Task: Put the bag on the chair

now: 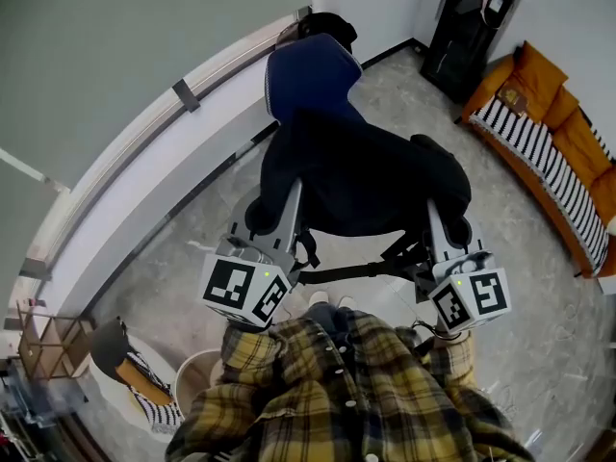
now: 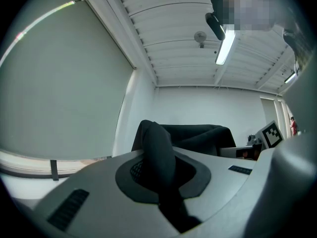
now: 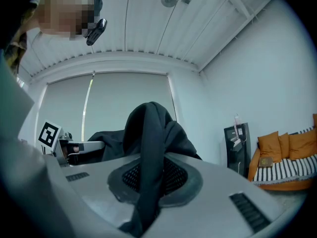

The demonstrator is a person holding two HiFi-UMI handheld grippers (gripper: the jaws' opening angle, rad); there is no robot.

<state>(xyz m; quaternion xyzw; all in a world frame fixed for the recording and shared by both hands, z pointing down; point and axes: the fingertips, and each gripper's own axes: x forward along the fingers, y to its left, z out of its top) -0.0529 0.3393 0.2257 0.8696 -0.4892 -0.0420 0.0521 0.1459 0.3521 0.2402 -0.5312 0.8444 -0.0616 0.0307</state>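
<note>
In the head view a black bag (image 1: 366,176) hangs between my two grippers, right in front of a chair (image 1: 308,80) with a dark blue back. My left gripper (image 1: 262,218) is shut on the bag's left edge and my right gripper (image 1: 452,227) is shut on its right edge. A black strap (image 1: 356,273) of the bag runs between the two grippers below it. A fold of black bag fabric (image 2: 158,150) is pinched between the jaws in the left gripper view. The right gripper view shows another fold of bag fabric (image 3: 148,143) clamped the same way. The bag hides the chair's seat.
A long window wall with a white ledge (image 1: 144,166) runs along the left. An orange sofa (image 1: 553,147) with a striped seat stands at the right, a black cabinet (image 1: 472,32) beside it. A wooden rack (image 1: 48,340) and a white bin (image 1: 197,378) sit at lower left.
</note>
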